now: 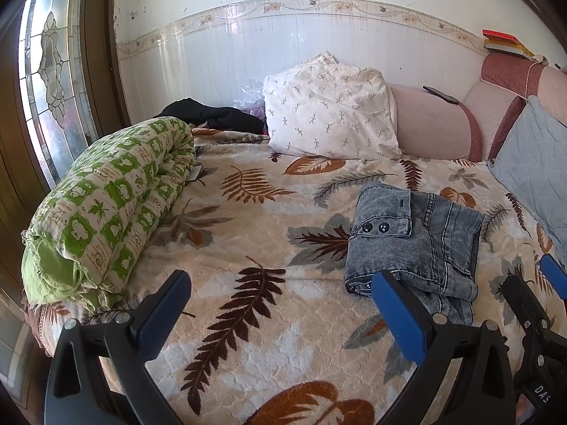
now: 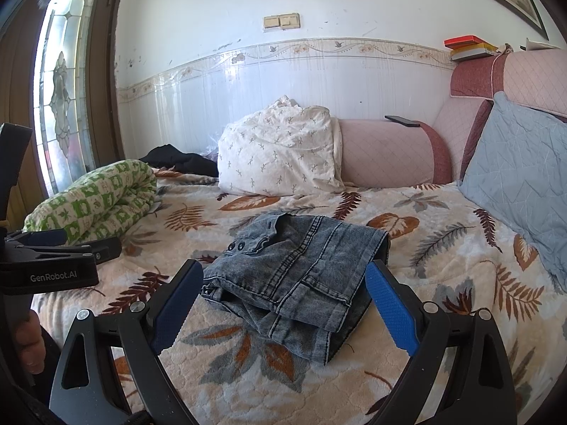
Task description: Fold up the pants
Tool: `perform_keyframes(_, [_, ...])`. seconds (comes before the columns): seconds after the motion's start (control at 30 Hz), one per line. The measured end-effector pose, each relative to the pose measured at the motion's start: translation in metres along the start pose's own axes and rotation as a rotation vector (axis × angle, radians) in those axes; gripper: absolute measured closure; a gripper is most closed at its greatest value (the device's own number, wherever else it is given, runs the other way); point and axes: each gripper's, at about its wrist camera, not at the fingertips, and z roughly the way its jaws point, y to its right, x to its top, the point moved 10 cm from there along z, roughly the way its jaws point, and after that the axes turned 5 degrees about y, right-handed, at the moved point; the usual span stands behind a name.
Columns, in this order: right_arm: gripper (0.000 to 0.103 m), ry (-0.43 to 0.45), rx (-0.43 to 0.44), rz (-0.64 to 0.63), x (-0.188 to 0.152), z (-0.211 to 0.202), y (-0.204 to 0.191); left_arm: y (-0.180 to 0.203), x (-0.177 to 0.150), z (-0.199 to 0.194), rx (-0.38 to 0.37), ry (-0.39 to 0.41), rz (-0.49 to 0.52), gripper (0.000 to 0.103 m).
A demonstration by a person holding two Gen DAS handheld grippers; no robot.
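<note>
Two grippers show, both with jaws spread wide and holding nothing: the left gripper [image 1: 280,297] hangs over bare blanket to the left of the pants, and the right gripper [image 2: 283,304] frames the pants' near end, its blue pads either side of the bundle without touching it. The left gripper's body reads "GenRobot.AI" in the right wrist view.

One pair of grey washed-denim pants [image 2: 294,272] lies folded into a compact bundle on the leaf-print blanket [image 1: 248,336] of the bed. Its long axis runs away from the grippers toward the wall; two dark buttons [image 1: 375,227] sit on its left edge.

Left of the pants lies one rolled green-checked quilt [image 1: 106,209]. Beyond the pants stand one white sprigged pillow [image 1: 329,113] and one pink bolster [image 1: 432,127] carrying one dark phone [image 1: 441,95]; right of them leans one grey cushion [image 2: 517,173].
</note>
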Motion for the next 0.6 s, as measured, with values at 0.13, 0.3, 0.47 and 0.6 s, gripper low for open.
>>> perform_keyframes(0.13, [0.009,0.002,0.0,-0.002,0.0001,-0.0001,-0.0001,0.0017,-0.0025,0.0009,-0.001,-0.004,0.003,0.0])
perform_keyframes(0.3, [0.009,0.001,0.0,-0.001,0.0003,0.0,0.0,0.0006,-0.0026,0.0022,-0.007,-0.007,0.0,0.0])
perform_keyframes(0.47, [0.009,0.0,0.001,-0.002,0.0002,0.0001,0.0,0.0009,-0.0038,0.0031,-0.01,-0.011,-0.003,0.0])
perform_keyframes(0.6, [0.009,0.001,0.0,-0.002,0.0003,-0.0001,-0.0002,0.0006,-0.0053,0.0038,-0.015,-0.017,-0.006,0.0])
